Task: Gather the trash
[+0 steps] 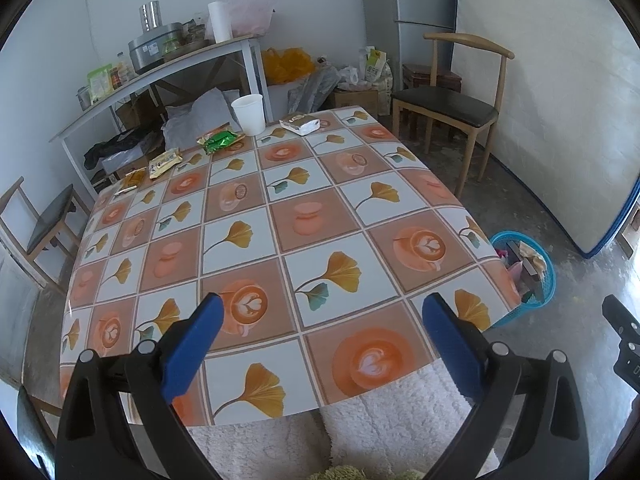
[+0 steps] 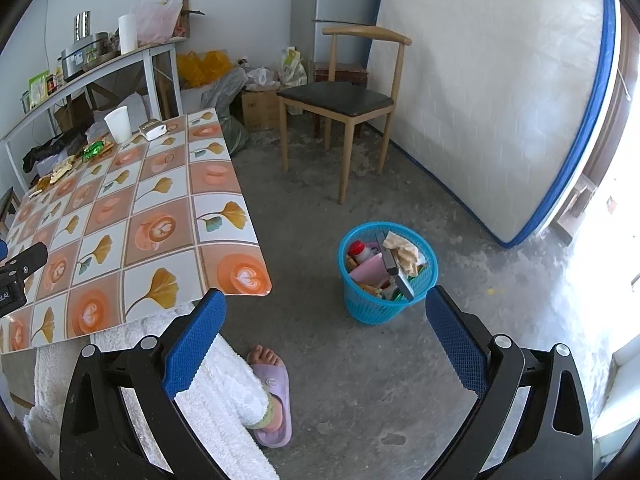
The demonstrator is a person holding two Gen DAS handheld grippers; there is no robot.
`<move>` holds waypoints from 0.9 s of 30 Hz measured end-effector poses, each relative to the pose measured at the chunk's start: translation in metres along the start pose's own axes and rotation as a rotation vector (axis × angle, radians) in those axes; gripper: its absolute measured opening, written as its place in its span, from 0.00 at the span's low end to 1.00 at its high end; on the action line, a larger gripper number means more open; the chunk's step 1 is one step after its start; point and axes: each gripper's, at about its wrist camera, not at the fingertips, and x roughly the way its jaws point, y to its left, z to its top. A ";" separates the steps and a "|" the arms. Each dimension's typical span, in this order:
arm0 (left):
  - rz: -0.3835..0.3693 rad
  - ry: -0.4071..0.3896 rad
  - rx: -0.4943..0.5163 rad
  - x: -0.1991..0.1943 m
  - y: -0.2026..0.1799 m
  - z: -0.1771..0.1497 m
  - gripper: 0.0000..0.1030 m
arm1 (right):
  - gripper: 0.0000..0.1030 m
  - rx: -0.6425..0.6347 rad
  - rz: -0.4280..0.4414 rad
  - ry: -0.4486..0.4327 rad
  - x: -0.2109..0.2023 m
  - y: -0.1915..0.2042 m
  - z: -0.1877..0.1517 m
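Left gripper [image 1: 320, 320] and right gripper [image 2: 326, 316], both spread and empty, held over table [image 1: 280, 240] edge and floor; wrappers [image 1: 220, 142], cup [image 1: 249, 114] and packet [image 1: 300, 124] lined along far edge, presumably awaiting transfer to blue basket [image 2: 386, 308] beside table

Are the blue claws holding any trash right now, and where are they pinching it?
No, nothing is held. The left gripper is open above the table, and the right gripper is open over the floor beside the blue basket.

Left wrist view faces across the table [image 1: 280, 208]; right looks down at the floor, sharing its corner.
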 end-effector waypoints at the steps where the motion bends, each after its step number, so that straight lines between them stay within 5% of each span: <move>1: -0.001 0.001 0.000 0.000 0.000 0.000 0.95 | 0.93 0.001 0.001 -0.001 0.000 0.000 0.000; 27: -0.007 0.010 -0.003 0.003 0.003 -0.001 0.95 | 0.93 0.002 0.002 0.001 -0.002 0.002 0.003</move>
